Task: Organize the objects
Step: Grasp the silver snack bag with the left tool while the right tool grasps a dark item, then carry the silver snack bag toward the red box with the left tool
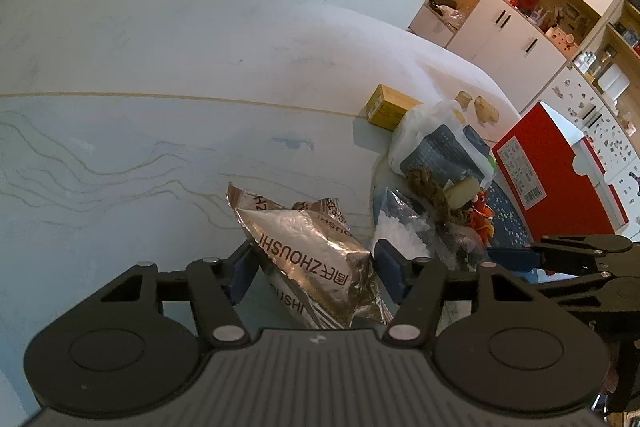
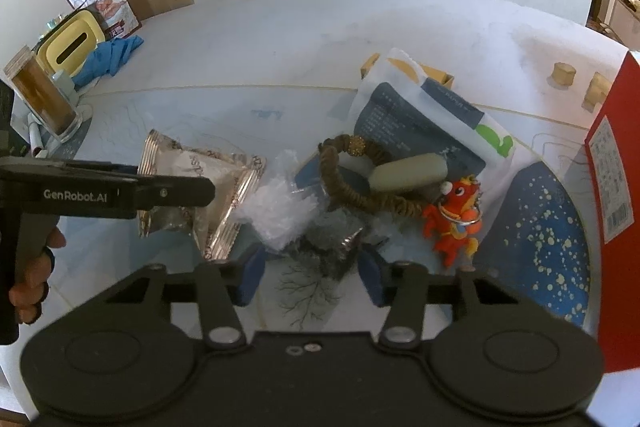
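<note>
- Marbled white table (image 1: 160, 75) is strewn with objects.
- Left gripper (image 1: 316, 271) is seen half-closed around the silver foil packet (image 1: 316, 259), pads touching it.
- Right gripper (image 2: 312, 273) is seen partly closed around a crumpled clear bag (image 2: 332, 247); contact cannot be told.

Both the left gripper (image 1: 316, 273) and the right gripper (image 2: 310, 273) are matte black linkage units with ribbed grey housings, silver pivot screws and blue finger pads (image 2: 252, 273), one side arm marked "GenRobot.AI" in white.
</note>
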Demonstrator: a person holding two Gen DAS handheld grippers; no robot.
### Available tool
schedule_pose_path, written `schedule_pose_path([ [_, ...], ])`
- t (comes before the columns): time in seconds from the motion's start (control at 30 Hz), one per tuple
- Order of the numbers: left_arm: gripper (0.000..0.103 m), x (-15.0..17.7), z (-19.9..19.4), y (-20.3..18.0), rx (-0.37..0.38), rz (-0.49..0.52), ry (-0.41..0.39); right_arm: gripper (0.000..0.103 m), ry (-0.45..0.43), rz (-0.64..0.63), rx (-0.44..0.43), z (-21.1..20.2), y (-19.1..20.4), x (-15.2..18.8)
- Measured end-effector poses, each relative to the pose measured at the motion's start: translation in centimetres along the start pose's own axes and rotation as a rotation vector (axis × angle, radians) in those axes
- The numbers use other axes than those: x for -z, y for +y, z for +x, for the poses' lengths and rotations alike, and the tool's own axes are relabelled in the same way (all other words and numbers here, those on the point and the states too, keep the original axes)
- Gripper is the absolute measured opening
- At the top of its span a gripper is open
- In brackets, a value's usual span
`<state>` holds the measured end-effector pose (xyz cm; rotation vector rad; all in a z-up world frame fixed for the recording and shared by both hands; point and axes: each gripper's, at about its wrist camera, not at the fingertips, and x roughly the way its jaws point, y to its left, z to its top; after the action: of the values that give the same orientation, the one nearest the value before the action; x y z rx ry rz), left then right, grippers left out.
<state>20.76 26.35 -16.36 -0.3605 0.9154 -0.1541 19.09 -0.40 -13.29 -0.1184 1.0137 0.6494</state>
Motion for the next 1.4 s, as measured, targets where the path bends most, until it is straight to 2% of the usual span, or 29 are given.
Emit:
schedule_pose_path([
  [0.03,0.060,0.1,-0.1,0.0,-0.003,0.000,-0.001,0.029,0.000,-0.002,0.007,-0.1,0.0,0.0],
  [0.1,0.057,0.3,-0.3,0.0,-0.010,0.001,-0.001,0.021,0.001,0.004,0.016,-0.2,-0.2,0.0],
  [0.27,0.057,0.8,-1.0,0.1,-0.020,-0.012,-0.004,0.010,-0.019,-0.004,0.029,-1.0,-0.2,0.1],
  [0.63,0.055,1.7,-3.7,-0.8,-0.014,-0.008,-0.027,0.007,-0.073,0.008,0.015,-4.4,-0.2,1.7],
  [0.87,0.055,1.3,-6.3,-2.4,0.022,0.014,-0.060,0.007,-0.139,0.034,0.017,-8.2,-0.7,2.6],
  [1.17,0.055,0.0,-8.5,-6.9,0.090,0.090,-0.102,0.007,-0.205,0.060,0.044,-13.6,-2.1,3.1],
  [1.4,0.055,-1.3,-8.6,-11.8,0.136,0.177,-0.137,0.008,-0.272,0.108,0.100,-16.9,-5.2,3.8],
])
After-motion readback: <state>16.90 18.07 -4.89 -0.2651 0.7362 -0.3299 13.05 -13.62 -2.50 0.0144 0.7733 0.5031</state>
